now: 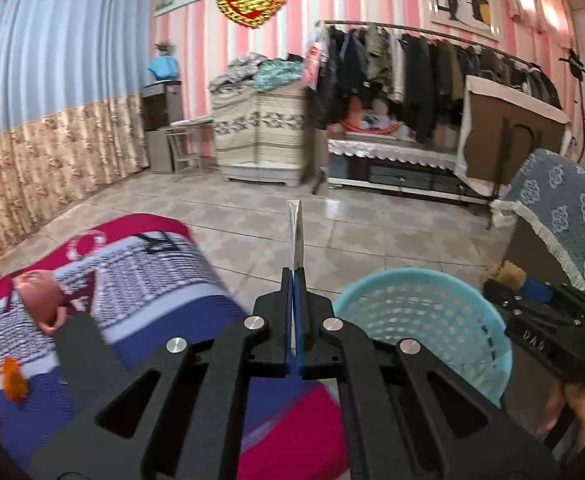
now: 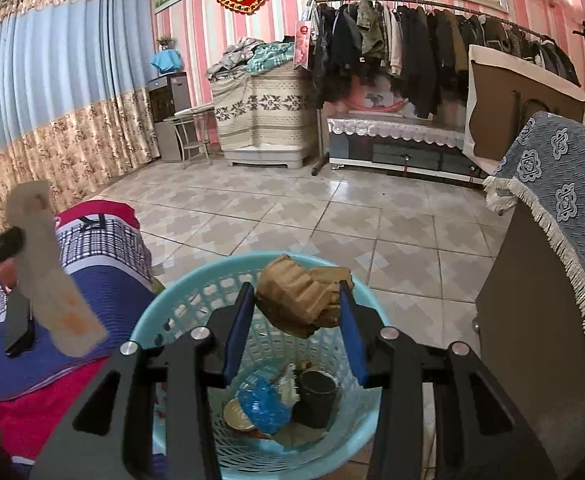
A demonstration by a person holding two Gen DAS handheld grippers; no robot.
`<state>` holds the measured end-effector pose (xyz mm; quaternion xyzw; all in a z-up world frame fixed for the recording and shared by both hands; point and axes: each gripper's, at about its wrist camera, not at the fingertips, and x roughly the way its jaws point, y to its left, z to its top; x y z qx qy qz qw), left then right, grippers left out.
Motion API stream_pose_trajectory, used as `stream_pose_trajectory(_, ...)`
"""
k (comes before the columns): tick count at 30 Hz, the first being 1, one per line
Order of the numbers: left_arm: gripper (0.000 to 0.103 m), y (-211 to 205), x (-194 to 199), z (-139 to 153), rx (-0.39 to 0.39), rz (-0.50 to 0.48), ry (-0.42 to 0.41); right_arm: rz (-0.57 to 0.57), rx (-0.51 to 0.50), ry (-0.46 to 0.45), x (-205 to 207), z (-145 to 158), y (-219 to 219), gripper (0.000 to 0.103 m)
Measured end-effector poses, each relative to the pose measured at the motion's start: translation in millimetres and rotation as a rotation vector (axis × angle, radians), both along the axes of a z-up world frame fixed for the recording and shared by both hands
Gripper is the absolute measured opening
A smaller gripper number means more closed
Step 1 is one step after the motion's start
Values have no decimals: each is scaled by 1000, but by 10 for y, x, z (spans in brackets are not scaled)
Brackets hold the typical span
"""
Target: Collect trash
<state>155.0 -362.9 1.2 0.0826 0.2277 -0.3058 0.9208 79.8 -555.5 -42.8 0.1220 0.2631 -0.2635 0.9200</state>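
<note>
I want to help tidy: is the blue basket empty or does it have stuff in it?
Not empty. The blue basket has a dark cup and blue wrapper at the bottom.

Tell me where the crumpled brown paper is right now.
In the right wrist view, the crumpled brown paper is clamped in the right gripper, directly over the open blue basket, beside the bed.
</note>
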Motion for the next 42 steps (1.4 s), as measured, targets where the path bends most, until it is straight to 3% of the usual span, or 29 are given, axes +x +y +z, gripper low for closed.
stream_pose_trajectory(7,0,-599,-32,-226,39,-68,-5,-27,28,-3,-108,-32,-171,42)
stream_pose_trajectory(11,2,-702,77,-282,63,-61,19,-35,38,-11,-117,-41,-208,42)
stream_pose_trajectory(12,13,-706,95,-296,69,-61,25,-36,41,-11,-105,-47,-193,42)
stream_pose_trajectory(13,36,-705,129,-317,82,-56,36,-35,44,-11,-102,-52,-199,42)
stream_pose_trajectory(15,65,-683,146,-316,87,-31,30,-31,43,-8,-93,-61,-187,42)
stream_pose_trajectory(22,89,-280,256,-198,70,60,-6,-12,39,-1,-31,-98,-100,42)
stream_pose_trajectory(27,96,86,376,-56,45,136,-16,9,33,6,81,-121,7,42)
stream_pose_trajectory(37,97,713,543,70,6,260,1,59,56,19,317,-185,160,47)
stream_pose_trajectory(39,97,783,538,73,8,271,-6,57,53,14,330,-180,185,66)
stream_pose_trajectory(42,97,876,517,103,12,284,-20,54,27,10,335,-147,236,73)
